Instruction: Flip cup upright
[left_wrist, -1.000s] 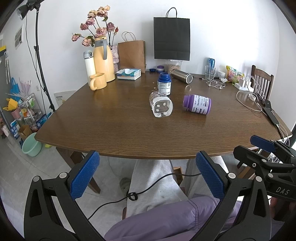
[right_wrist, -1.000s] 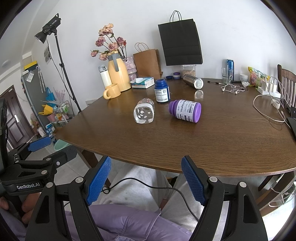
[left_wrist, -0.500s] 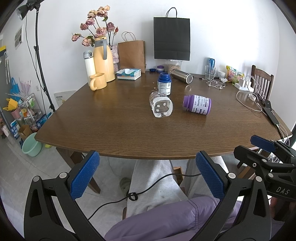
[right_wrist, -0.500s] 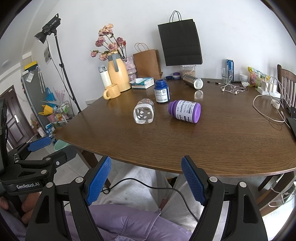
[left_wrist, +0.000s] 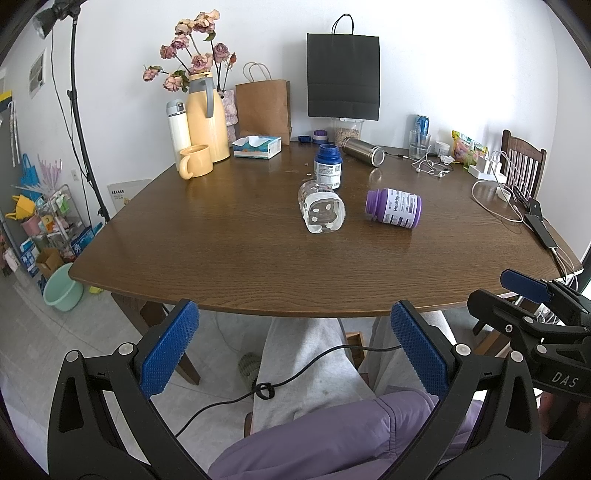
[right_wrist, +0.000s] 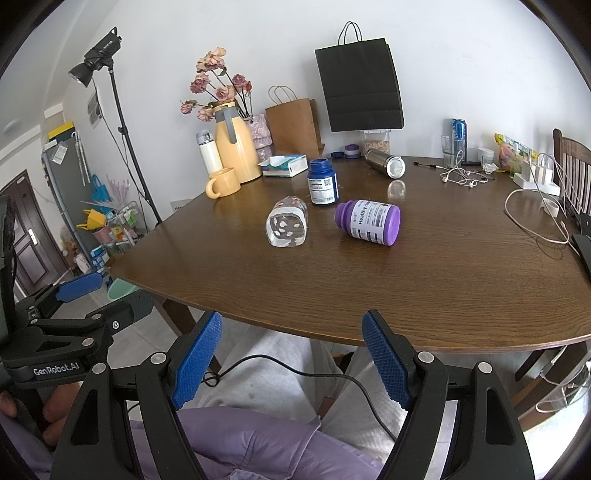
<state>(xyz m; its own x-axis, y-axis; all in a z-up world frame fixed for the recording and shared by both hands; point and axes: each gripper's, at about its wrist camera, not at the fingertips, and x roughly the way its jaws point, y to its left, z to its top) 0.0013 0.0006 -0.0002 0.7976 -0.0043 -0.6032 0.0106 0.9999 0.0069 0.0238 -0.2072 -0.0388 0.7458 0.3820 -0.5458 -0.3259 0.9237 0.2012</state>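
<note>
Showing only rightward, a door (right_wrist: 22, 236); cup (left_wrist: 322, 206) toppled.

From my remote seat, table (left_wrist: 229, 258) holdings as logged. Centre: cup (left_wrist: 322, 208) on its side, base toward me. Just behind it: upright pill bottle (left_wrist: 328, 166). Right of the cup, apart: second pill bottle (left_wrist: 394, 208), lying down. Far left: mug (left_wrist: 195, 160), with the jug (left_wrist: 205, 118) behind it and the flask (left_wrist: 178, 127) to the jug's left. Right of the jug: tissue box (left_wrist: 257, 146). Far centre: steel tumbler (left_wrist: 362, 150) on its side. Both grippers, left (left_wrist: 291, 352) and right (right_wrist: 291, 360), below the near edge.
</note>
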